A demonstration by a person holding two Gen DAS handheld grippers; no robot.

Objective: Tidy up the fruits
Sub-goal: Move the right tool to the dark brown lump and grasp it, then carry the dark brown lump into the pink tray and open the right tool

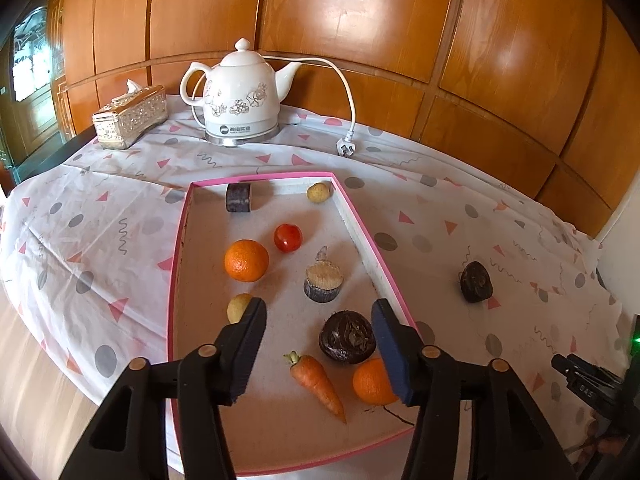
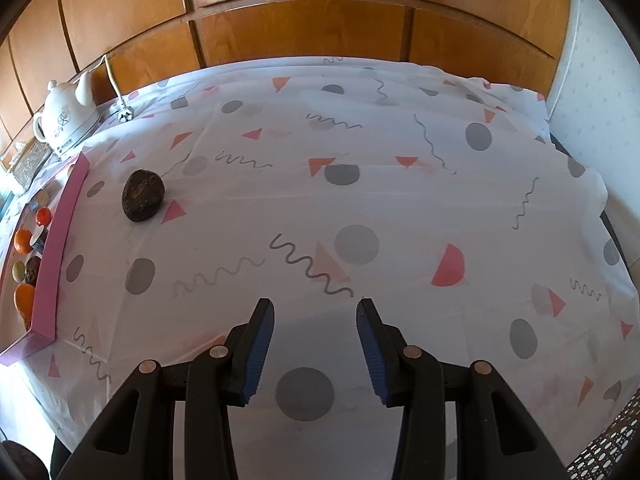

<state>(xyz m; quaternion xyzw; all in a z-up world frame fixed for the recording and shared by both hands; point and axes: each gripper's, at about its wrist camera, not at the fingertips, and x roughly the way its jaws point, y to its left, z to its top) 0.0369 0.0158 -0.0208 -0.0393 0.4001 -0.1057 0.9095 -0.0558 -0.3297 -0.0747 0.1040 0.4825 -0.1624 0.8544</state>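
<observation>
A pink-rimmed tray [image 1: 360, 216] holds two oranges [image 1: 246, 261] [image 1: 372, 382], a tomato [image 1: 288, 237], a carrot [image 1: 318, 386], a dark round fruit [image 1: 347, 338], two small yellow fruits [image 1: 319, 192] [image 1: 239, 307] and two dark cut stubs [image 1: 323, 282] [image 1: 238, 197]. My left gripper [image 1: 318, 312] is open and empty above the tray's near half. Another dark round fruit [image 1: 475, 282] lies on the cloth to the right of the tray; it also shows in the right wrist view [image 2: 143, 196]. My right gripper [image 2: 315, 310] is open and empty over bare cloth.
A white kettle [image 1: 242, 98] with its cord and plug [image 1: 346, 148] and a tissue box [image 1: 130, 122] stand at the back by the wooden wall. The patterned cloth [image 2: 360, 200] covers the table. The tray's pink edge [image 2: 56, 252] is at the left of the right wrist view.
</observation>
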